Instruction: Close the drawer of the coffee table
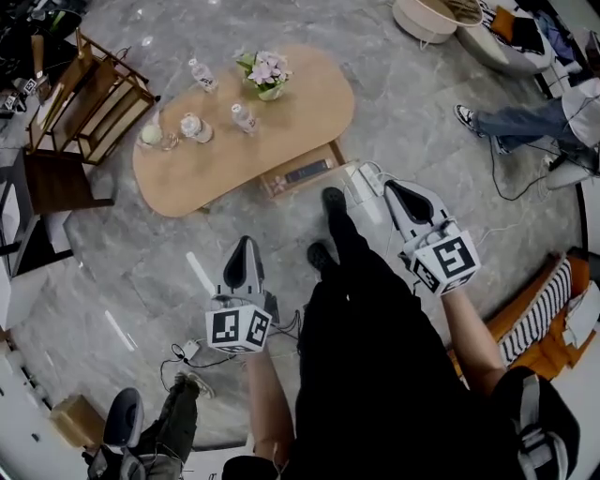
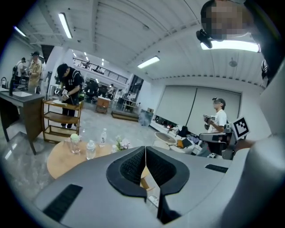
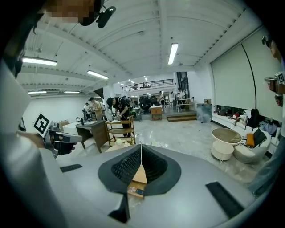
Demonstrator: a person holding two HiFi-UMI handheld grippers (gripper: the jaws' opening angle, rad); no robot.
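Note:
The oval wooden coffee table [image 1: 281,131] stands on the grey marble floor ahead of me. Its drawer [image 1: 302,172] is pulled out on the near side, with small items lying in it. My left gripper [image 1: 245,246] hovers over the floor well short of the table, jaws shut and empty. My right gripper [image 1: 394,189] is held to the right of the drawer, also shut on nothing. Through the shut jaws in the right gripper view [image 3: 141,147] the open drawer [image 3: 136,189] shows. In the left gripper view [image 2: 145,149] the table top [image 2: 60,160] lies beyond the jaws.
Water bottles [image 1: 202,74] and a flower pot [image 1: 267,75] stand on the table. A wooden shelf cart [image 1: 89,98] is at the left, a white round basket [image 1: 427,19] far right. People's legs [image 1: 511,122] and cables [image 1: 187,352] are on the floor nearby.

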